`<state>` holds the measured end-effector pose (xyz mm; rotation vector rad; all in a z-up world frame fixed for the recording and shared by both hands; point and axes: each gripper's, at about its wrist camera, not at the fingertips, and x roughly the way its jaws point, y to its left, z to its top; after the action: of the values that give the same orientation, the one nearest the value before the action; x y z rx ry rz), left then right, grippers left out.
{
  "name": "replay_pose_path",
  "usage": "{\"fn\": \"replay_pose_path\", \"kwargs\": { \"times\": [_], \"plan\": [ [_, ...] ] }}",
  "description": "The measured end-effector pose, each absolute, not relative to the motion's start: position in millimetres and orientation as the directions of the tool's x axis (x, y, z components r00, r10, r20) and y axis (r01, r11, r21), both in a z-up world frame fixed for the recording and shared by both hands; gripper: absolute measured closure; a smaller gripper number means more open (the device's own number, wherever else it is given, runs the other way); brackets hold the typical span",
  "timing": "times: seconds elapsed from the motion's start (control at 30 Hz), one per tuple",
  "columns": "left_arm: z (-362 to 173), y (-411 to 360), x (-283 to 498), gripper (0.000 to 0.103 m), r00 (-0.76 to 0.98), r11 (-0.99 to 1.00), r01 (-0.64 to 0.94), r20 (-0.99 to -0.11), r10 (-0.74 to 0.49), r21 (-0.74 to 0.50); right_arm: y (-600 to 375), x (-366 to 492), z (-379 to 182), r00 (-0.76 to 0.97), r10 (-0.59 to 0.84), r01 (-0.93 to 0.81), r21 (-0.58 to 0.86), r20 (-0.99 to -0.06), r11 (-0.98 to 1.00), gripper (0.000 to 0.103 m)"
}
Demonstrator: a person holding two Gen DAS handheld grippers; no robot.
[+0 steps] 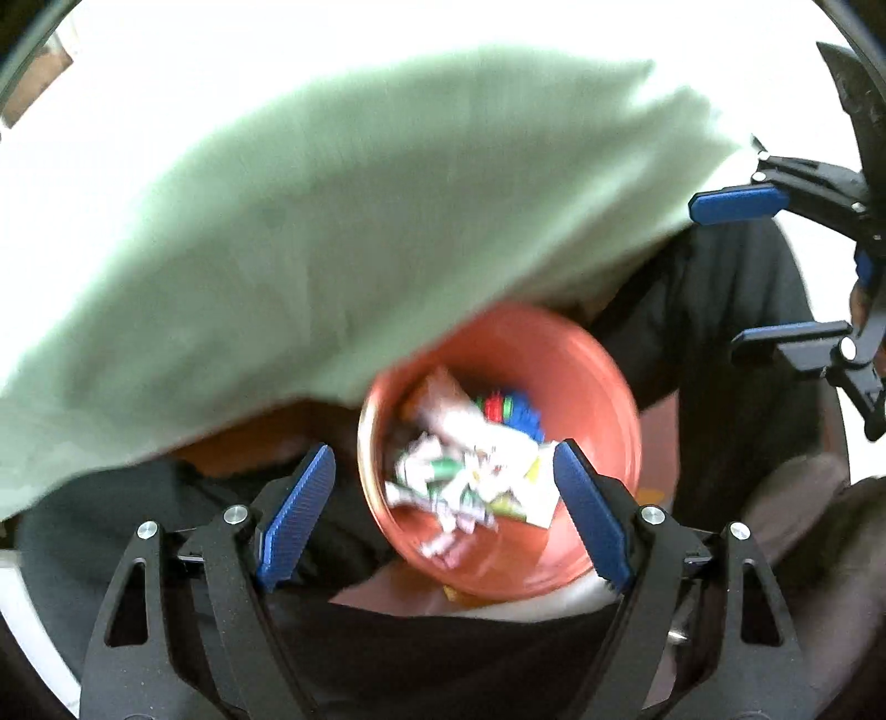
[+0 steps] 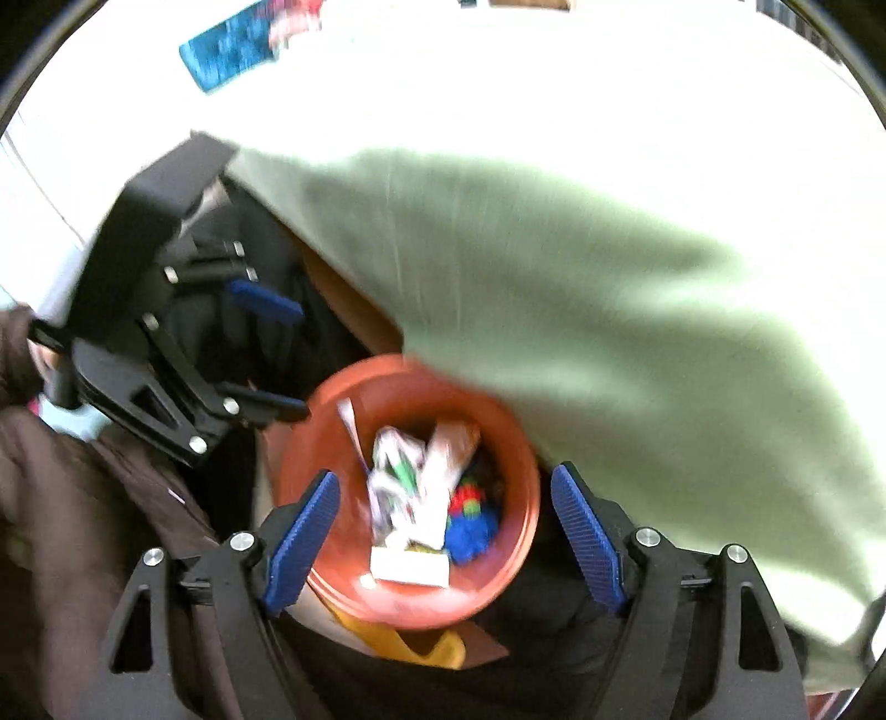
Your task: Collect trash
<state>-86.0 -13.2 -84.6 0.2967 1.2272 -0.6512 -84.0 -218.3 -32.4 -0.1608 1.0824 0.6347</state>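
Note:
An orange-red bin sits below the table edge, holding crumpled white, green and coloured wrappers. My left gripper hangs open and empty above it. My right gripper shows open at the right edge of the left wrist view. In the right wrist view the same bin holds the trash, and my right gripper is open and empty above it. The left gripper shows open at the left there. Both views are motion-blurred.
A pale green cloth covers the table and hangs over its edge above the bin; it also shows in the right wrist view. A blue packet lies far back. Dark clothing surrounds the bin. A yellow scrap lies beneath it.

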Motion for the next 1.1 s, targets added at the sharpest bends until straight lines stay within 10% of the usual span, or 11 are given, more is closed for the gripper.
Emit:
{"fn": "replay_pose_path", "kwargs": {
  "times": [0.23, 0.57, 1.1],
  "plan": [
    [8.4, 4.1, -56.9, 0.010, 0.478, 0.842, 0.533, -0.791, -0.382, -0.085, -244.1, -50.1, 48.1, 0.551, 0.386, -0.457, 0.120, -0.740, 0.882, 0.005],
    [56.7, 5.9, 75.8, 0.010, 0.752, 0.980, 0.197, -0.636, -0.173, -0.034, -280.4, 68.4, 70.6, 0.724, 0.063, -0.024, 0.067, -0.687, 0.997, 0.005],
    [-2.8, -36.4, 188.2, 0.010, 0.717, 0.994, 0.106, -0.691, -0.088, -0.017, -264.3, 167.9, 30.4, 0.738, -0.160, 0.185, -0.032, -0.656, 0.982, 0.005]
  ]
}}
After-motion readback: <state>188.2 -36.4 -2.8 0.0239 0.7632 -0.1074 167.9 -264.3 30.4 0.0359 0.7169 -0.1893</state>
